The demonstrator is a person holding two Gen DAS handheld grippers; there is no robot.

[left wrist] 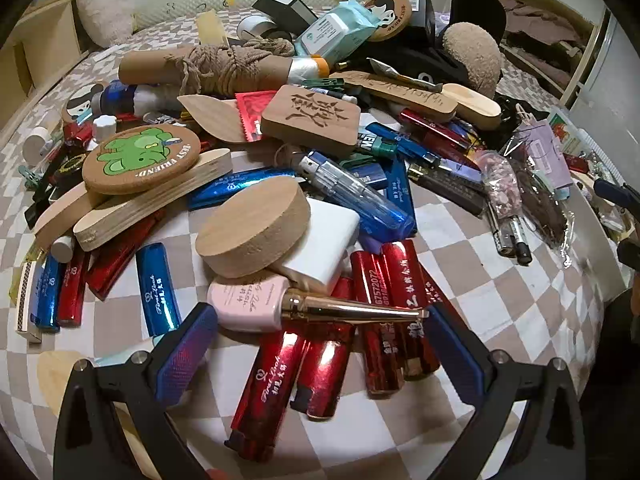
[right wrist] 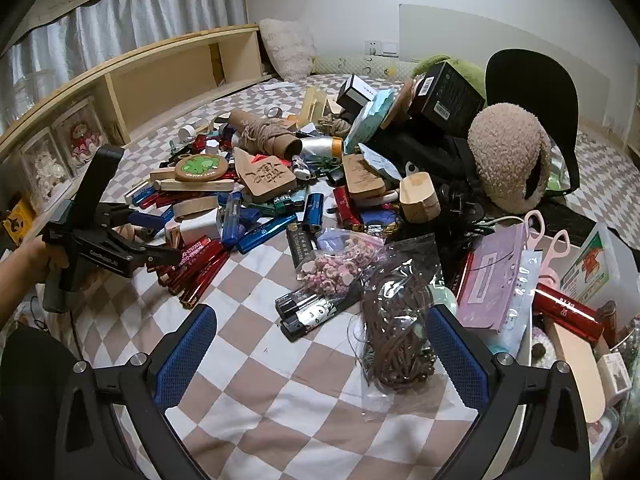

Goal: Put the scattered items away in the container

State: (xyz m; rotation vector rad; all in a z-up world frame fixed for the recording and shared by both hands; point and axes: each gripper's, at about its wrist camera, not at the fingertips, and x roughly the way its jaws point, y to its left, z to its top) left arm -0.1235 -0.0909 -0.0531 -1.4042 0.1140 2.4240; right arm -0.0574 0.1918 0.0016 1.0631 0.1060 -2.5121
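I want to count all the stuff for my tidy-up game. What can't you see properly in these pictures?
- Container: right wrist view, cut off by the right edge; its contents partly hidden by the purple pouch.
- Lower lighters: left wrist view, buried under the cork coaster and round wooden block, so no full count.
- Pink bottle label: left wrist view, writing too small.
- Left tongs: right wrist view, fingertips hidden among the pile.

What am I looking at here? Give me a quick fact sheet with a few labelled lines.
setting: bed with checkered sheet
clutter: pile of lighters, wooden pieces, bags, a plush toy
left hand-held gripper: open, its fingers either side of a pink bottle with gold cap
right hand-held gripper: open, holding nothing, near a bag of brown cord
container: white bin at right, partly filled
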